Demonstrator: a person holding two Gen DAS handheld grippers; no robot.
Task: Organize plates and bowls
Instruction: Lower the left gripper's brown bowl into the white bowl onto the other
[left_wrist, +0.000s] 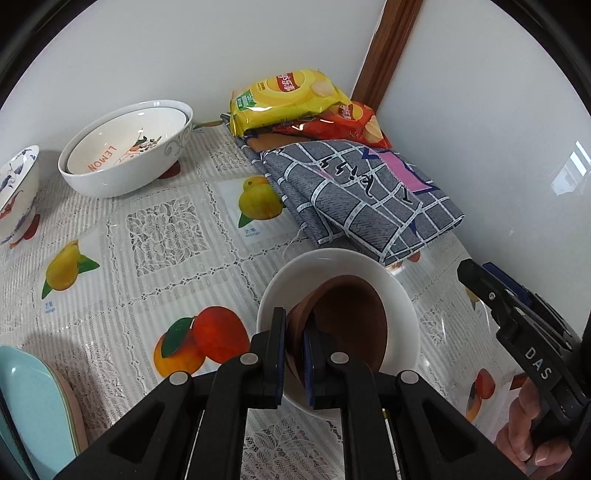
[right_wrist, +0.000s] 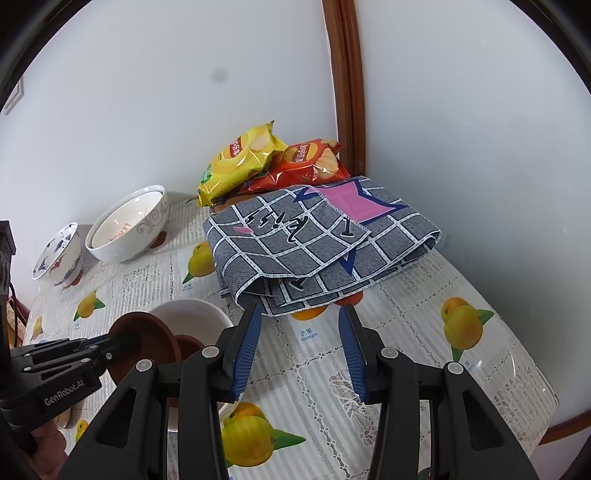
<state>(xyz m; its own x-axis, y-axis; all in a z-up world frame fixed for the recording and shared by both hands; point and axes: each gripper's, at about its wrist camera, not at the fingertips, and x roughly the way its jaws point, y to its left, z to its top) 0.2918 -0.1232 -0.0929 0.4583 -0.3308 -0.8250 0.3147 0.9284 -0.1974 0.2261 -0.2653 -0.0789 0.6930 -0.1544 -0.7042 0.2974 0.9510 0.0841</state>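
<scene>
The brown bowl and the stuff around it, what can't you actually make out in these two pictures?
- Brown bowl: in the left wrist view the left tool covers its near rim; whether it touches the white bowl is unclear.
- Blue plate: cut off by the left wrist view's edge.
- Red chip bag: partly hidden by the yellow chip bag and folded cloth.
- Lemon bowl: the big bowl's wall hides its outside.

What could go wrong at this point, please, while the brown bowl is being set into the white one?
The left gripper pinches only the rim of the brown bowl, which hangs tilted inside the white bowl; it could slip and chip either one. If released while tilted, it may not nest flat. The white bowl sits close to the folded grey cloth, so it could be pushed against it.
</scene>
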